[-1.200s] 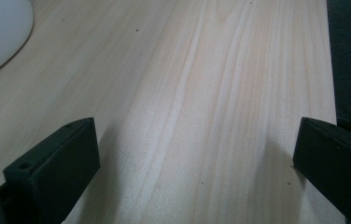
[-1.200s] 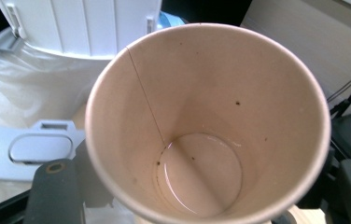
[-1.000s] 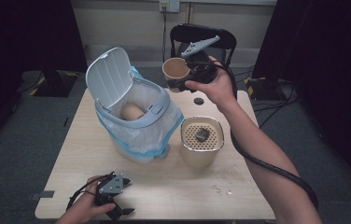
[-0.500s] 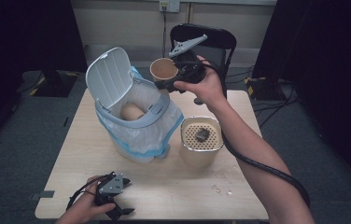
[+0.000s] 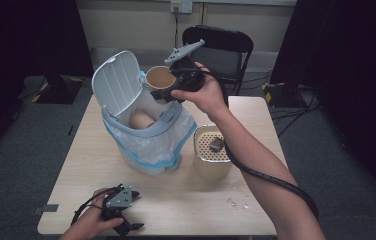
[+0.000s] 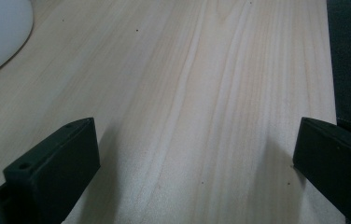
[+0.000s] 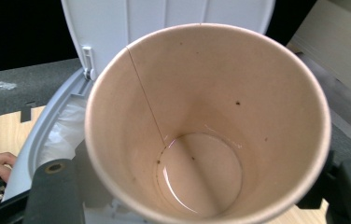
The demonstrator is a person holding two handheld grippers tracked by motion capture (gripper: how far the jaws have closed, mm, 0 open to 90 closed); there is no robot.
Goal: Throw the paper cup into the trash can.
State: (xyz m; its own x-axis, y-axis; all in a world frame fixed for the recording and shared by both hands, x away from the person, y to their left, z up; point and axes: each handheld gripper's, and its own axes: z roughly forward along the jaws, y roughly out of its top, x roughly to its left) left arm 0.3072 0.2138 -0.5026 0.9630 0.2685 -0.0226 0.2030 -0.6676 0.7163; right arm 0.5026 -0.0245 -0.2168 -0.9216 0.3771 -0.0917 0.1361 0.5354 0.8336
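Right gripper [image 5: 168, 90] holds one paper cup [image 5: 159, 79] between its closed jaws, raised beside the open lid [image 5: 118, 82] of one lined bin [image 5: 148, 140]. The right gripper view shows a film of liquid in the cup's bottom. Left gripper [image 5: 126, 220] rests on the table [image 5: 186, 200], jaws wide apart and empty. One beige canister [image 5: 212, 160] stands below the cup-bearing hand.

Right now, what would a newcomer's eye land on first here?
The paper cup held aloft in the right tongs, tilted over the open white bin at the table's far middle. Beside the bin stands a beige container with a perforated top. The left tongs rest open at the near table edge.
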